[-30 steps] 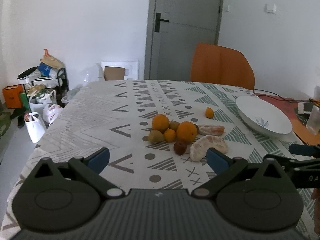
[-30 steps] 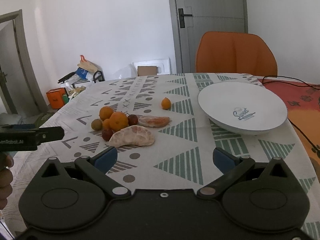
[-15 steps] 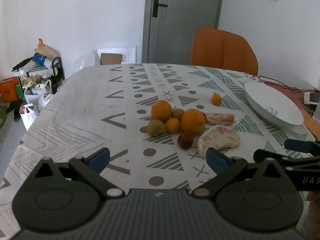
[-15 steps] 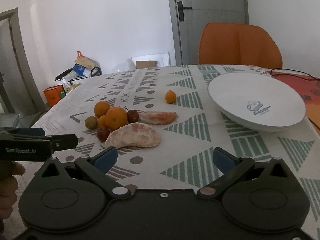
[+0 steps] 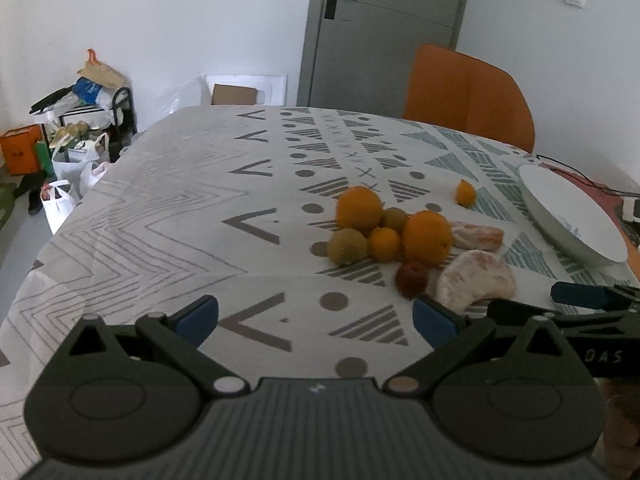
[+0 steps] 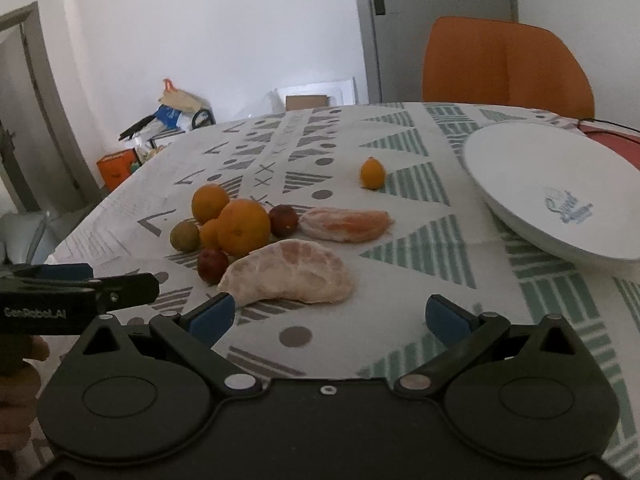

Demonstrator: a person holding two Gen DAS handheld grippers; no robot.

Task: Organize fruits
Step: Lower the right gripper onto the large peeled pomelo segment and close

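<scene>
A pile of fruit [image 5: 400, 236] lies mid-table: two oranges [image 6: 244, 227], small mandarins, greenish fruits [image 5: 347, 246], dark red fruits [image 6: 213, 265], and two peeled citrus pieces [image 6: 292, 274] [image 6: 346, 224]. A lone small orange fruit [image 6: 372, 173] lies farther back. A white bowl [image 6: 560, 196] stands empty at the right; it also shows in the left wrist view [image 5: 572, 216]. My left gripper [image 5: 316, 316] is open and empty, short of the pile. My right gripper [image 6: 328, 314] is open and empty, just short of the big peeled piece.
The table carries a patterned cloth [image 5: 200, 216]. An orange chair [image 5: 468, 96] stands behind it, before a grey door [image 5: 384, 32]. Bags and boxes [image 5: 72, 136] crowd the floor at left. A red mat and cables [image 5: 592, 184] lie beyond the bowl.
Both grippers have moved forward and lower toward the fruit pile, which now looks nearer and larger. Jaws stay open. No fruit has moved.
</scene>
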